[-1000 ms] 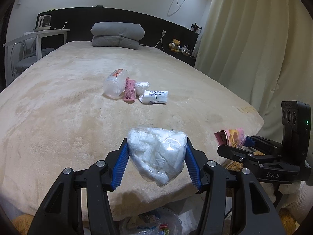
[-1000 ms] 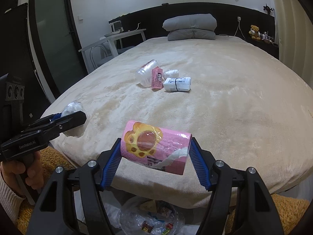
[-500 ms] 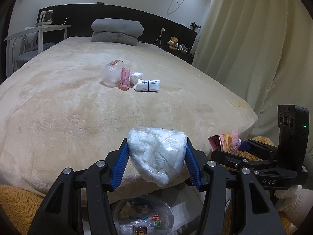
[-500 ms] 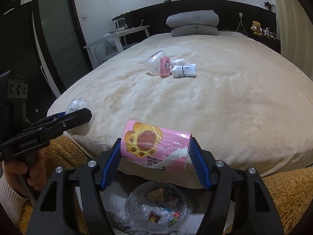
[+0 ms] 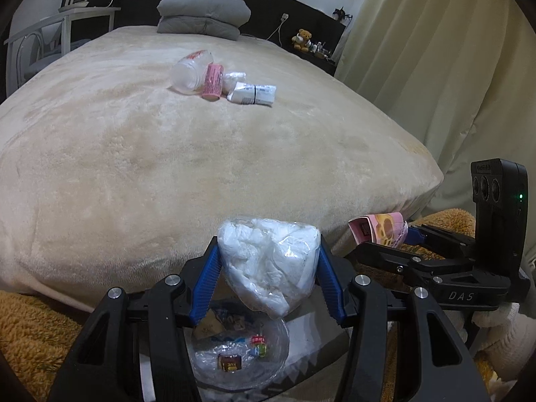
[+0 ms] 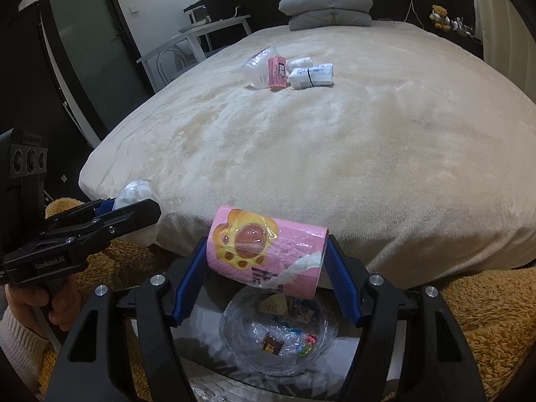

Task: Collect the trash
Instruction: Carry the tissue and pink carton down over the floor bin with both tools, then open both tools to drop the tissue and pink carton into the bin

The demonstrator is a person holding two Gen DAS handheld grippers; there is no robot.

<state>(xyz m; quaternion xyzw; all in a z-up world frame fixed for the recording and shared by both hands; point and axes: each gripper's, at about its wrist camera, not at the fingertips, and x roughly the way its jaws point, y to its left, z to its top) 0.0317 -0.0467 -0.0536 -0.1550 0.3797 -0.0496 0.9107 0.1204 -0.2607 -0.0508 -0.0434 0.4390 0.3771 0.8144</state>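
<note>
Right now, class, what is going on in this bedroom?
A person is collecting trash from the bed with two handheld grippers. The left gripper grips a white wad in clear plastic; the right gripper grips a pink tissue pack. Both hang over a clear-lined bin. More trash lies on the bed.

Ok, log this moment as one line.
left hand-held gripper: shut on clear bag of white tissue | right hand-held gripper: shut on pink paw-print pack | both above clear-lined bin

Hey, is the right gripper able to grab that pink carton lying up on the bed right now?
Probably not. The right gripper is already shut on a pink tissue pack and hangs past the bed's foot over the bin, while the pink carton lies far up the bed. It should drop its load first.
</note>
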